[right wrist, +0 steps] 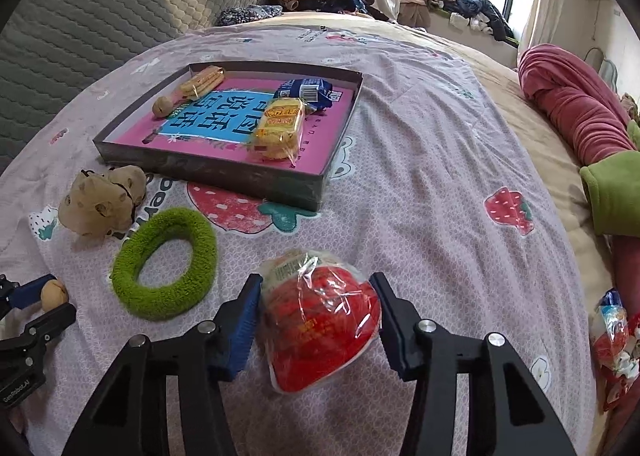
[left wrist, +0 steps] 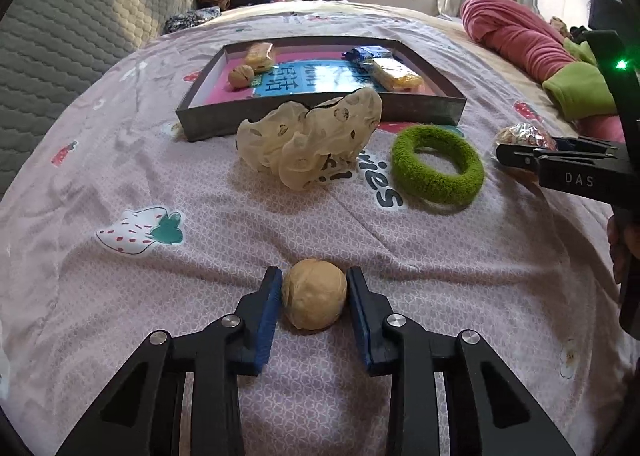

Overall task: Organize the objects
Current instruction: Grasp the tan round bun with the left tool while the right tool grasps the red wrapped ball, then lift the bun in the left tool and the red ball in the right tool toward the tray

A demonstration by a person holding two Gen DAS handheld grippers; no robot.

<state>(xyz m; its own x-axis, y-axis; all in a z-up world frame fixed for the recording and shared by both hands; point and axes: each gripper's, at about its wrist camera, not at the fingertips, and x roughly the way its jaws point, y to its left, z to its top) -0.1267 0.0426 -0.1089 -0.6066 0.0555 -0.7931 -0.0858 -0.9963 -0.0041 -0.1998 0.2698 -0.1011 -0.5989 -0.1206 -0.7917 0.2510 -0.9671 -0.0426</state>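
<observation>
The left gripper (left wrist: 314,298) sits low over the bedspread (left wrist: 120,159) with a walnut (left wrist: 314,300) between its fingers; both blue pads touch the nut's sides, so it is clamped on the walnut. The right gripper (right wrist: 316,320) straddles a red wrapped snack packet (right wrist: 320,320): its left pad meets the wrapper, while the right pad is at the film's edge and whether it presses cannot be told. Ahead of both tongs lie a green fuzzy ring (right wrist: 164,264) and a cream spotted scrunchie (left wrist: 312,139), and beyond them the shallow box (right wrist: 224,171) with a second walnut (right wrist: 162,105) and snack packs (right wrist: 280,127) inside.
</observation>
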